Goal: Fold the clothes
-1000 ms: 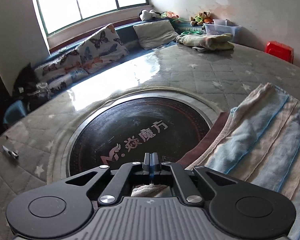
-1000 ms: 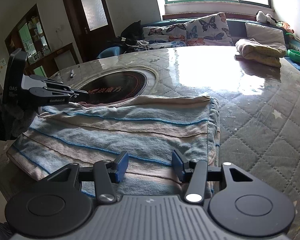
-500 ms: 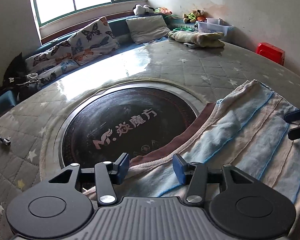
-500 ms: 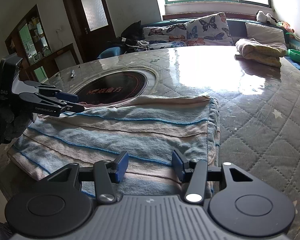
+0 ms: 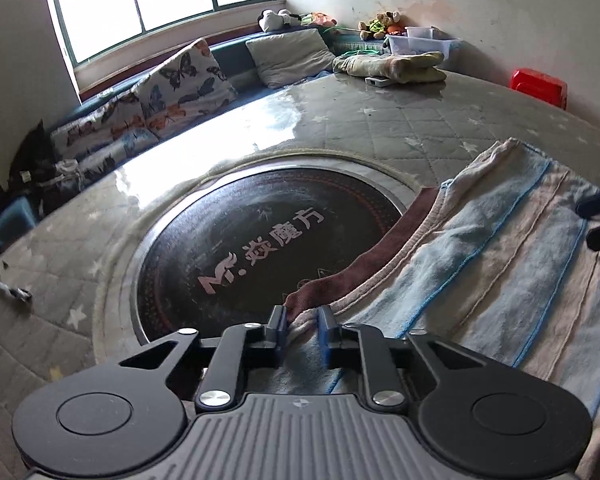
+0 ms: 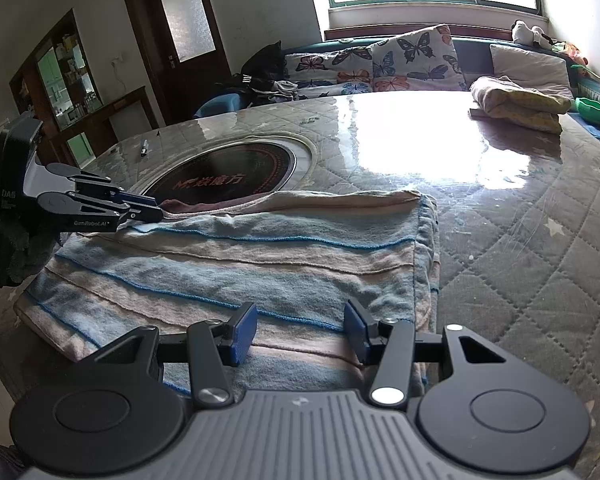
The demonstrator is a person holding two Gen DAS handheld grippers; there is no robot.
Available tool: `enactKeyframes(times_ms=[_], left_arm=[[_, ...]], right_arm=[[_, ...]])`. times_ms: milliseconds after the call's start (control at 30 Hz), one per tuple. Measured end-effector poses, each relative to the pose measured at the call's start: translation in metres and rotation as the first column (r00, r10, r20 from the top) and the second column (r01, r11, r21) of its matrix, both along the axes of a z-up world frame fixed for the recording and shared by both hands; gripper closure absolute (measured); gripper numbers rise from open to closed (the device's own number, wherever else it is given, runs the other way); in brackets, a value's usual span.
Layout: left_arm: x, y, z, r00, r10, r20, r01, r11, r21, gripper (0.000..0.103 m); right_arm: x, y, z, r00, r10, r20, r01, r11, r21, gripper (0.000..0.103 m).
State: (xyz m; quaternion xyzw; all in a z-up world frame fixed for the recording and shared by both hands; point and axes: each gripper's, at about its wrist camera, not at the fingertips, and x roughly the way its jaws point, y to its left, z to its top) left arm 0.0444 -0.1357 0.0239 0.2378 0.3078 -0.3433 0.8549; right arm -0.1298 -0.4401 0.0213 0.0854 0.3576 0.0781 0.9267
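A striped towel (image 6: pixel 236 264), pale blue and cream with thin blue lines, lies folded flat on the quilted worktop (image 6: pixel 520 272), directly ahead of and beneath both pairs of tongs. A brown layer (image 5: pixel 384 248) peeks out along its far edge, next to a round black cooktop (image 5: pixel 256 248) sunk into the worktop.

Our left tongs (image 5: pixel 302 330) sit at the towel's near-left corner. Their jaws are closing, with a raised pinch of the corner between them; we judge the pads are not yet pressing firmly. Our right tongs (image 6: pixel 300 332) hover over the near edge of the towel, jaws apart and nothing between them.

We see these risks:

- The left tongs may close on only the top layer, so lifting would peel the fold open rather than carry the whole stack.
- The pinch is small and close to the corner's edge, so the cloth could slip out once pulled.
- With the right tongs empty, a lift from one corner alone would drag the towel askew.
- The brown layer may trail out of line.
- The worktop looks glossy, so the towel could slide toward the cooktop instead of folding.

Beyond the tongs, another folded cloth (image 6: pixel 520 100) lies at the far edge, well apart.
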Motion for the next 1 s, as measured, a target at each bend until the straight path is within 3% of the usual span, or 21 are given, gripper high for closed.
enactKeyframes(times_ms=[300,367,433,500,667,833,1000], left_arm=[[-0.008,-0.009,-0.007,0.995,0.010,0.097,-0.017,0.998,0.065,0.092],[-0.006,-0.010,-0.007,0.995,0.018,0.093,-0.024,0.998,0.063,0.089],[-0.002,-0.010,-0.005,0.996,0.038,0.082,-0.043,0.997,0.057,0.079],[0.000,-0.009,-0.002,0.996,0.054,0.077,-0.058,0.997,0.048,0.077],[-0.012,-0.018,0.014,0.996,0.030,0.079,-0.030,0.999,-0.012,0.078],[-0.024,-0.037,0.018,0.999,-0.050,0.007,0.050,0.995,-0.084,0.086],[-0.025,-0.054,0.004,0.997,-0.075,-0.026,0.073,0.995,-0.070,0.087]], right_arm=[[-0.001,0.000,-0.001,1.000,0.001,0.004,-0.001,1.000,-0.002,0.054],[-0.001,0.000,-0.001,1.000,0.000,0.004,0.000,1.000,-0.001,0.054],[-0.001,0.000,-0.001,1.000,0.000,0.005,0.000,1.000,-0.001,0.054],[-0.001,0.000,0.000,1.000,0.000,0.005,0.000,1.000,-0.001,0.054],[-0.001,0.000,-0.001,1.000,-0.002,0.005,0.002,1.000,0.001,0.054],[-0.001,0.001,-0.001,1.000,-0.004,0.007,0.004,1.000,0.002,0.053],[-0.002,0.001,-0.001,1.000,-0.003,0.008,0.003,1.000,0.004,0.053]])
